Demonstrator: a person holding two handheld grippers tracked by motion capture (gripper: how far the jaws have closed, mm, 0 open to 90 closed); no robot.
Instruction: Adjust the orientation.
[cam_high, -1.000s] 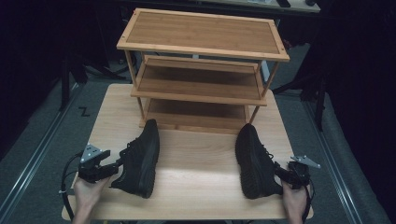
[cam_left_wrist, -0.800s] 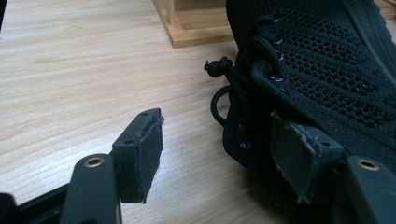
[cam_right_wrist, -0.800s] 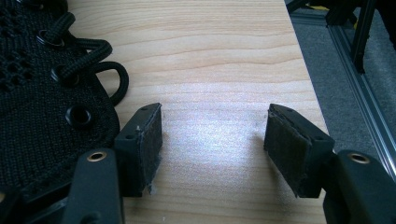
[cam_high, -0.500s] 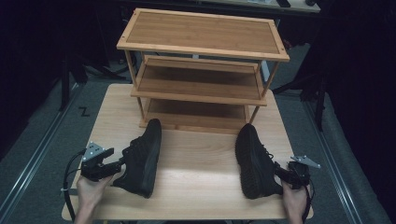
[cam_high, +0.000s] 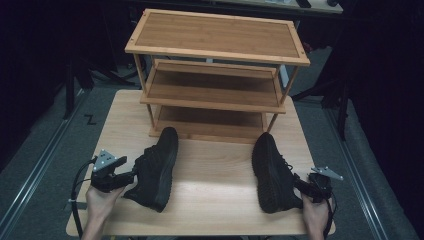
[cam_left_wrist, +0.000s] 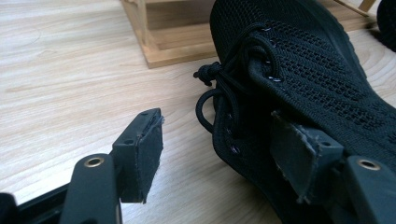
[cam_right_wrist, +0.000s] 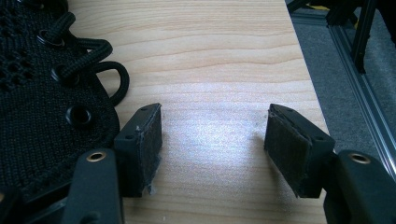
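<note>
High view shows two black shoes on the wooden table (cam_high: 210, 165) in front of an empty three-tier shoe rack (cam_high: 215, 75). The left gripper (cam_high: 131, 176) sits at the left shoe (cam_high: 155, 170), jaws spread; in the left gripper view one pad (cam_left_wrist: 301, 156) lies against the mesh side while the other (cam_left_wrist: 147, 149) hangs over bare wood, so nothing is clamped. The right gripper (cam_high: 300, 185) is released beside the right shoe (cam_high: 272, 172), its jaws over bare table. The step looks like reaching to grasp; next each claw must straddle a collar and close. The rack's posts and low shelves leave little room for loading
</note>
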